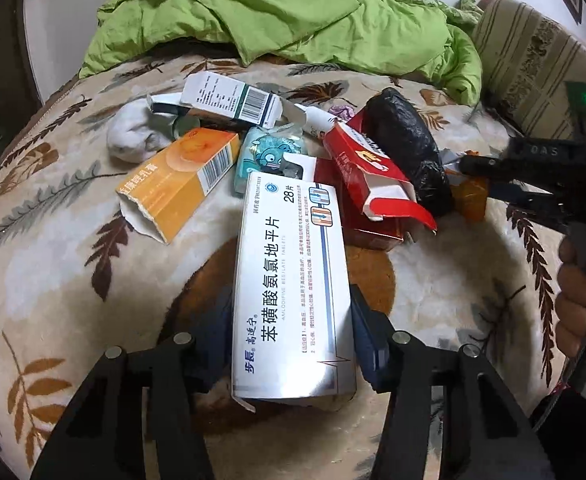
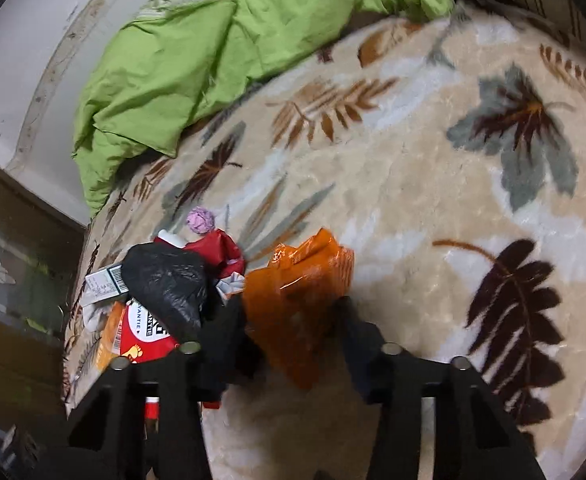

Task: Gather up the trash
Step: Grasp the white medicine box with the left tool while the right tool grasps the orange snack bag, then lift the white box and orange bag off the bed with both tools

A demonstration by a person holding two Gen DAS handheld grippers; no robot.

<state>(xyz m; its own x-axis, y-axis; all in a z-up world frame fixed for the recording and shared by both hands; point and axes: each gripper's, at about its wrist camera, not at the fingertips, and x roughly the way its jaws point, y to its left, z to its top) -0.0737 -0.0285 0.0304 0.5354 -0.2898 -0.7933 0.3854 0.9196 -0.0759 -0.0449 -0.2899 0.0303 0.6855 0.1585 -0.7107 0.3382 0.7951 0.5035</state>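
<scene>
Cardboard boxes and wrappers lie heaped on the leaf-patterned bed blanket (image 1: pixel 53 248), gathered there as trash. At far left of the heap rest a crumpled white wad (image 1: pixel 127 138) and an orange box (image 1: pixel 177 184) with its end torn open. The left tool (image 1: pixel 291 320) straddles the long white medicine box (image 1: pixel 293 292); its fingers press the two long sides, a hold suited to lifting the box clear. Further right sit a torn red box (image 1: pixel 369 176) and a black bag (image 1: pixel 409 148). At the right, the right tool (image 2: pixel 289 320) is closed on an orange plastic bag (image 2: pixel 297 292), likely the collecting sack.
</scene>
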